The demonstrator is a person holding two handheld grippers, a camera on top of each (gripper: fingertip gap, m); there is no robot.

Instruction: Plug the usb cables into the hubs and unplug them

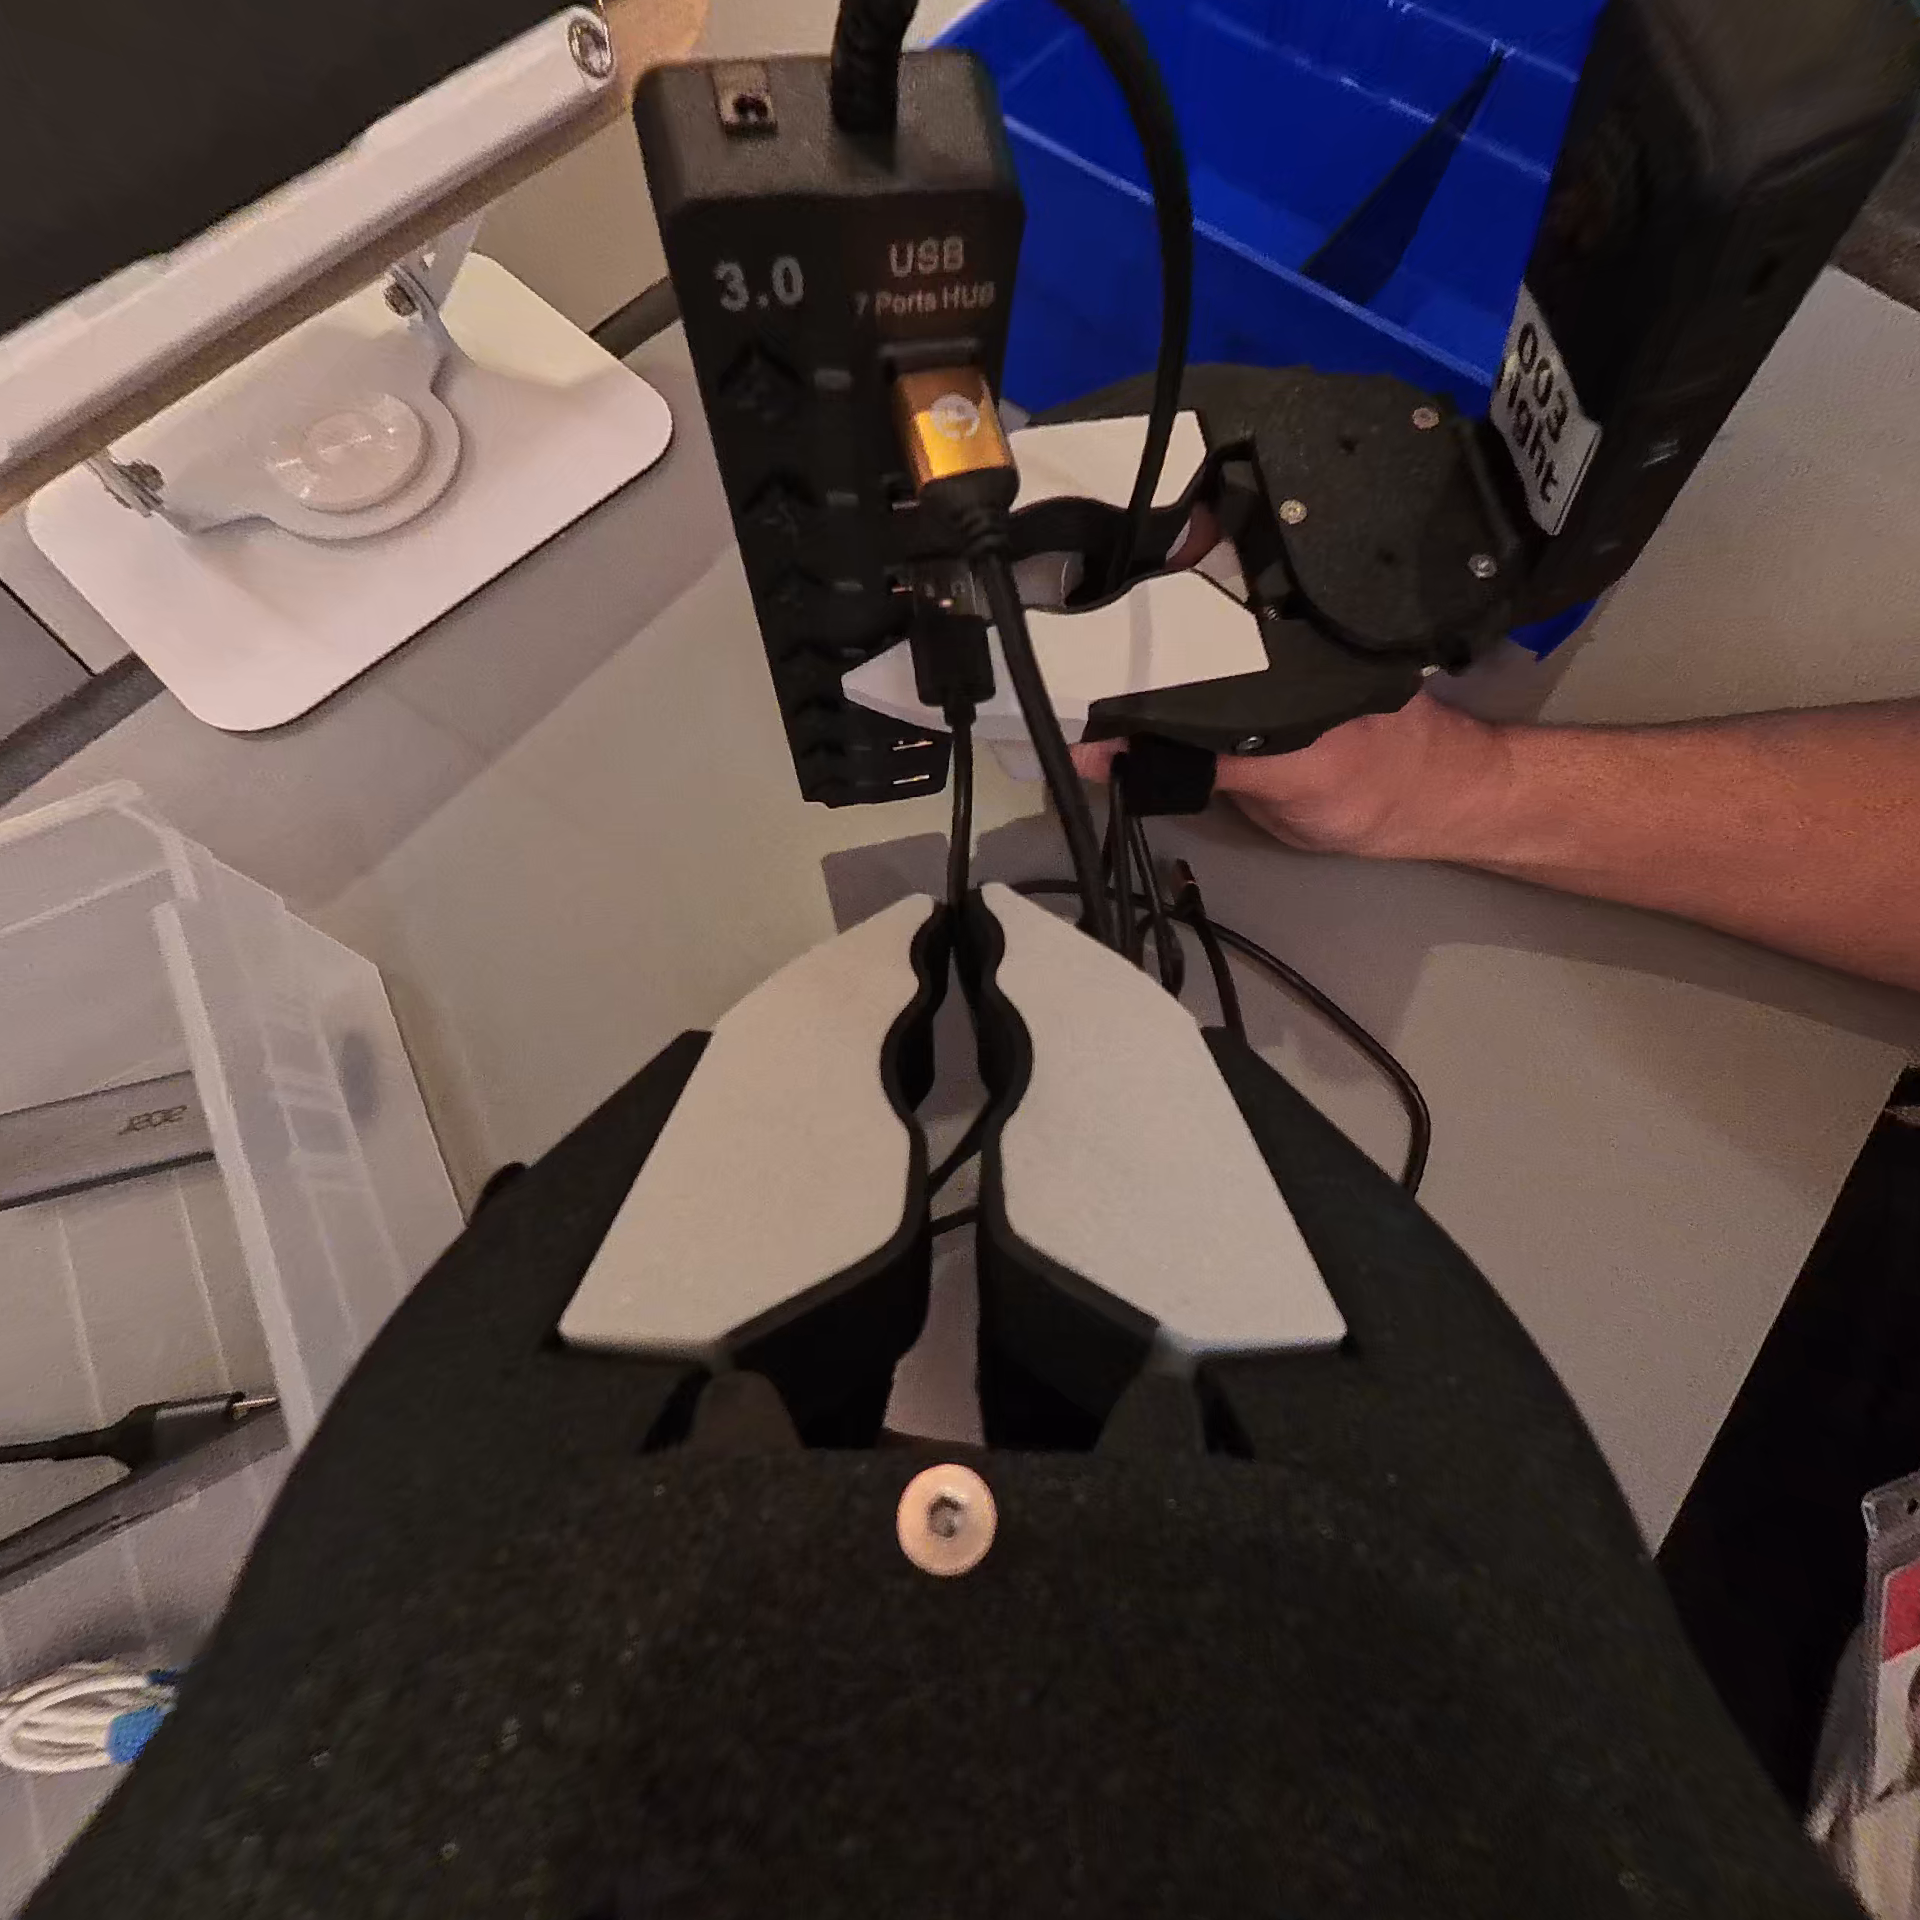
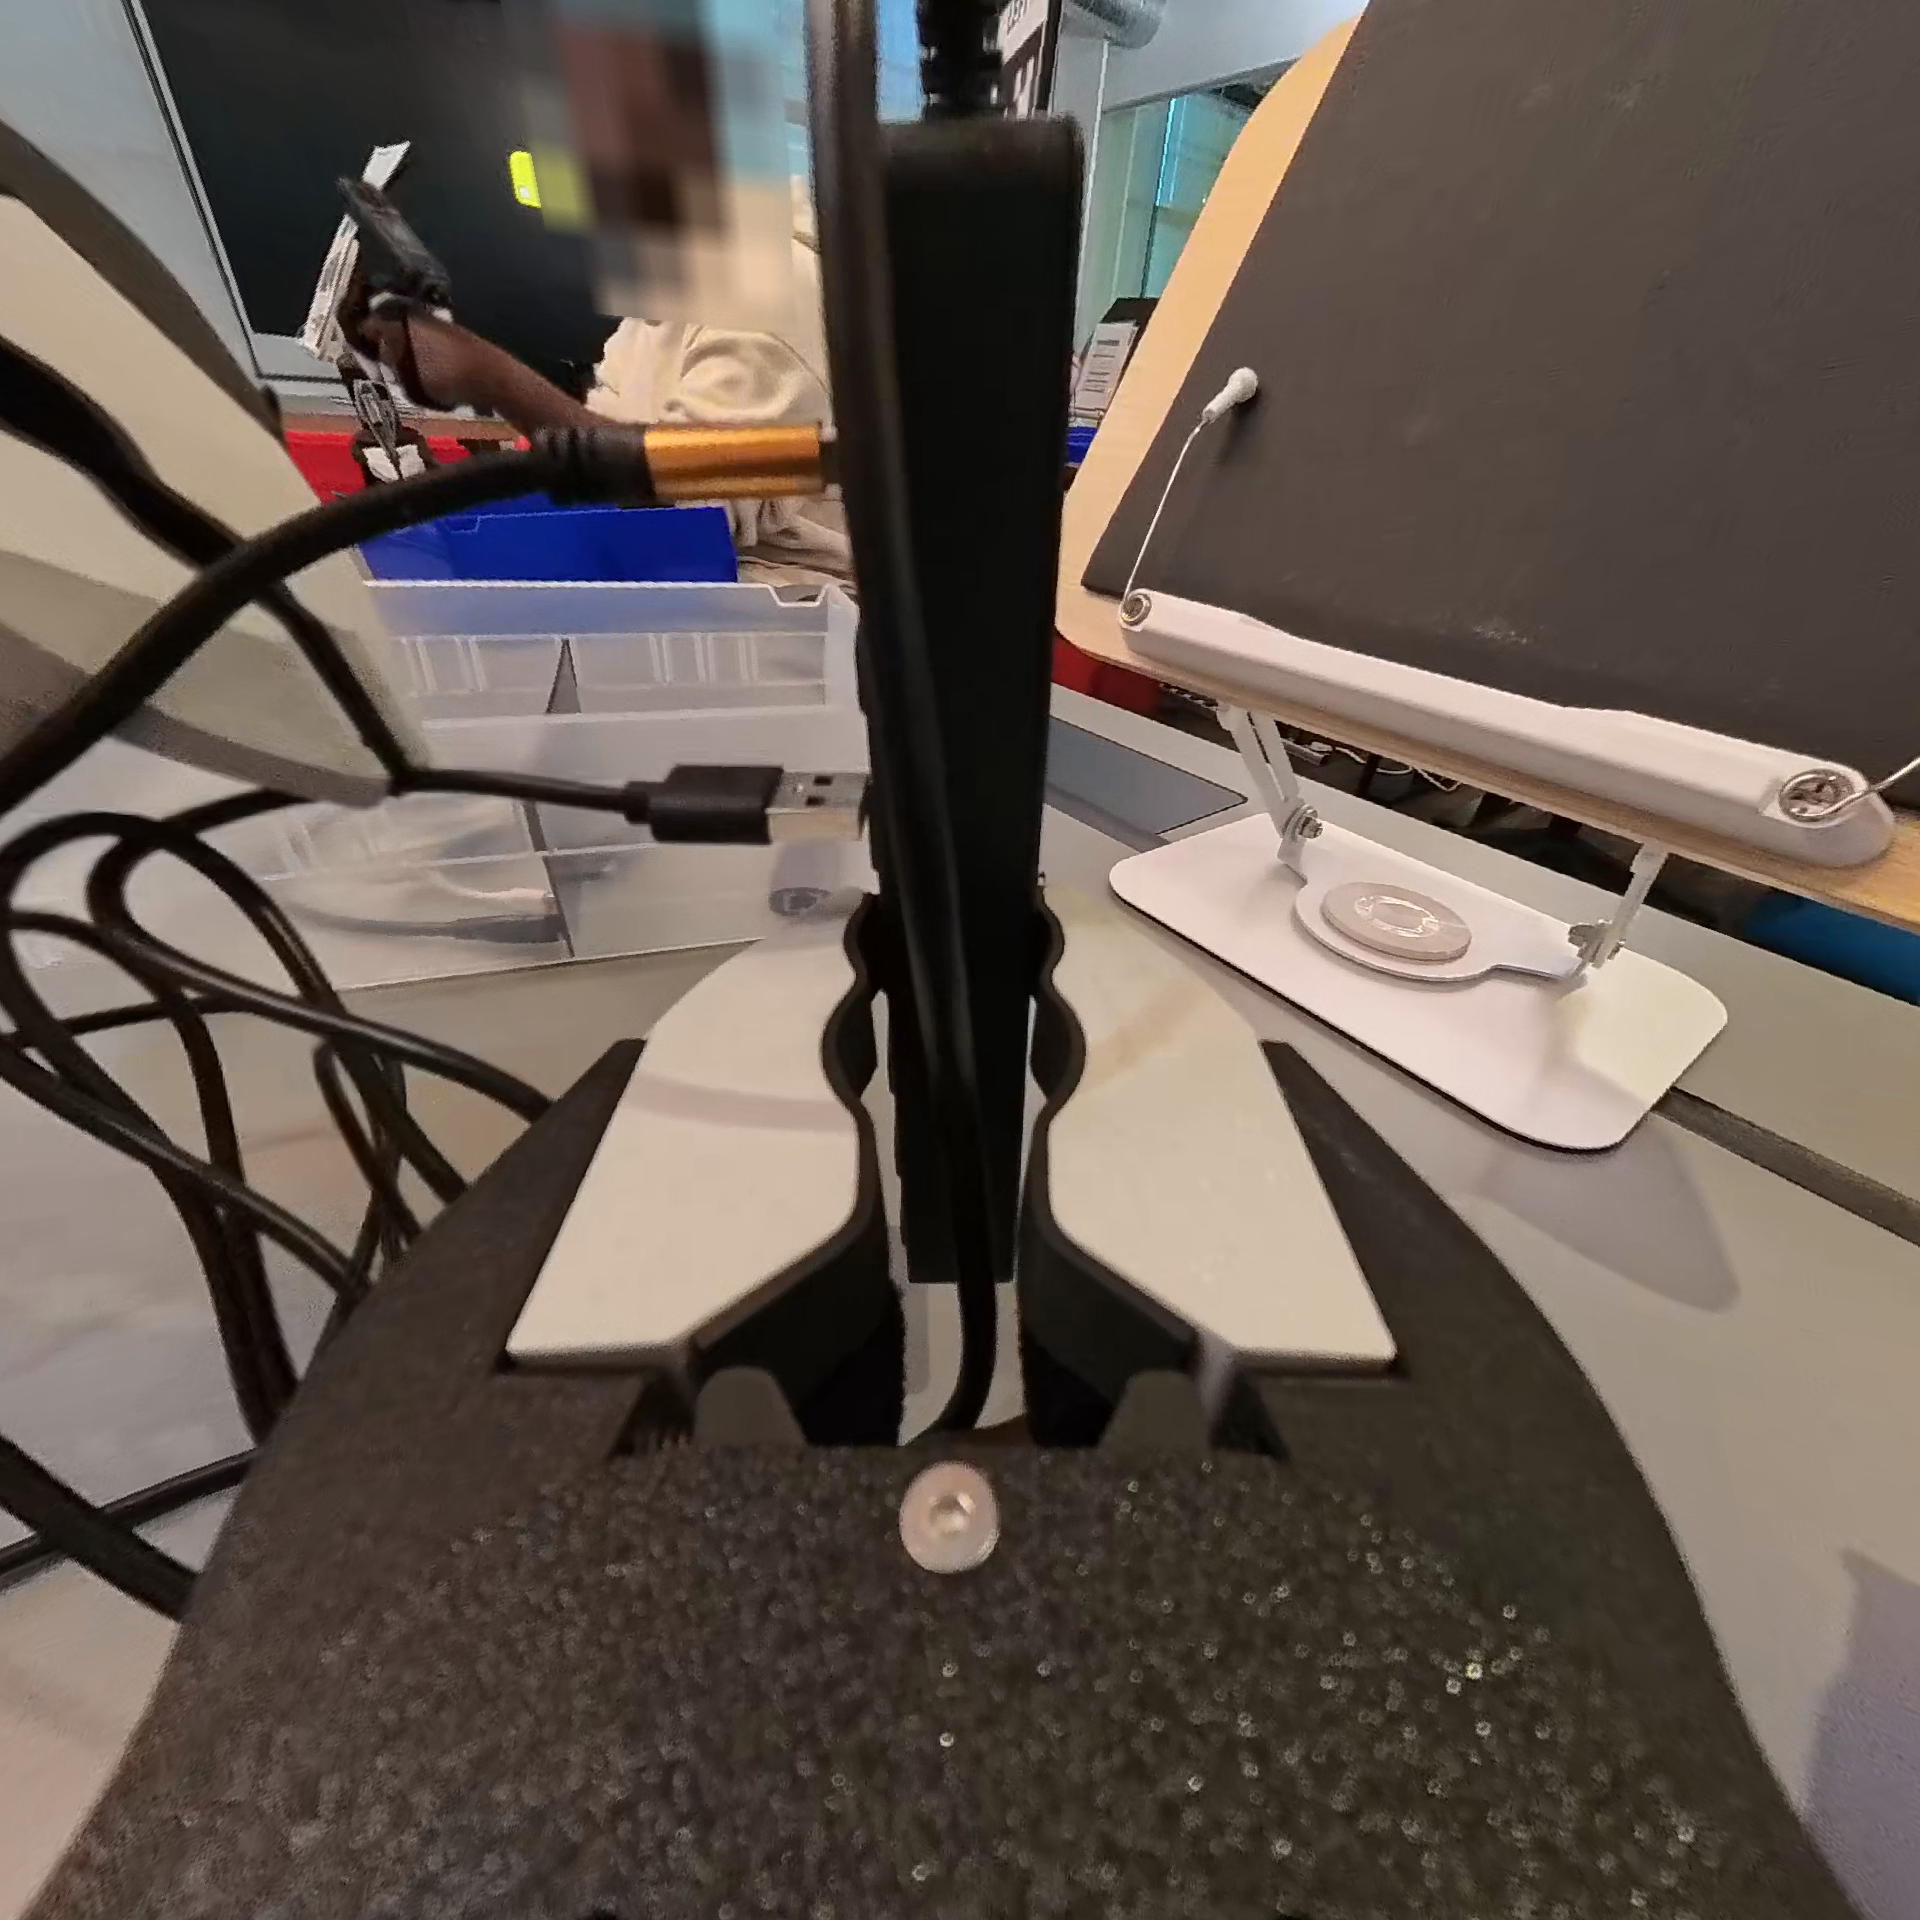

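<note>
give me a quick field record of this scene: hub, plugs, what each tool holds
hub: black multi-port usb hub, held upright above the table
right tool: shut on the hub's lower end
left tool: shut on the thin black cable below its plug
gold plug: seated in the top port
black plug: metal tip exposed at a lower port, not fully in
background: blue plastic bin, white folding stand

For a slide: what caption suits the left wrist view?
Left gripper pinches thin black cable below upright black USB hub; gold-shelled plug seated.
</note>
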